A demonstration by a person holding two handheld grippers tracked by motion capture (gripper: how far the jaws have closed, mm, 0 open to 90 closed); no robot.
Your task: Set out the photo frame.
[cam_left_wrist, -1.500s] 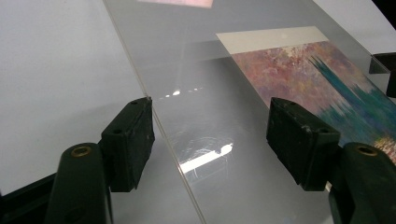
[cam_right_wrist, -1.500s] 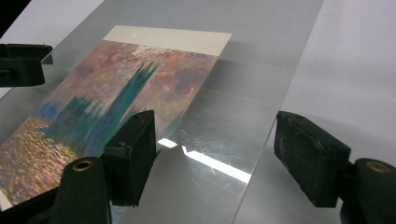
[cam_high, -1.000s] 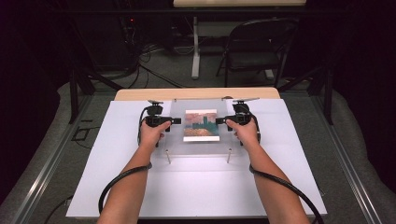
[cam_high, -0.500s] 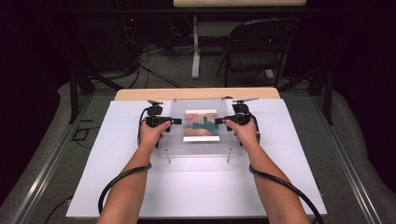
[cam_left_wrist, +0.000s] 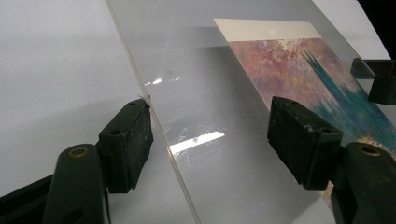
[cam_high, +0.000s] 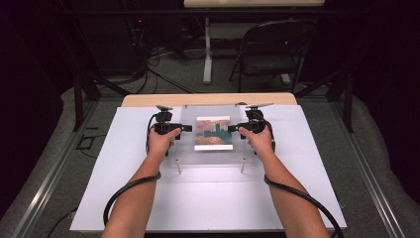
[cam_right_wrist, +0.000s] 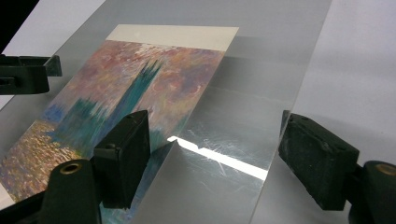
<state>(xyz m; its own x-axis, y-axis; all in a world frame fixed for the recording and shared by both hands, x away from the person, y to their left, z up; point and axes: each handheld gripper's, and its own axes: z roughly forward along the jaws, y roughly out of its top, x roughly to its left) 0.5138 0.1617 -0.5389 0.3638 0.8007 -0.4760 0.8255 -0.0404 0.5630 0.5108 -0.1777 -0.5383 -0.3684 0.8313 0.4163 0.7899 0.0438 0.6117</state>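
Acrylic sheet (cam_high: 213, 134) sits raised on short posts over the white table (cam_high: 124, 198), with the painted card (cam_high: 214, 133) lying at its middle, so you can reach an edge from either side. Your left gripper (cam_left_wrist: 210, 135) straddles the left edge, jaws wide (they have just been closing a little), pads not pressing. Your right gripper (cam_right_wrist: 215, 154) brackets the right edge, likewise open and apart from the sheet.

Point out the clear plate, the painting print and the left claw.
clear plate (cam_left_wrist: 205, 107): left gripper view, bare middle of the sheet.
painting print (cam_high: 214, 133): high view, centre of the picture.
left claw (cam_left_wrist: 210, 135): left gripper view, midway between its fingertips.
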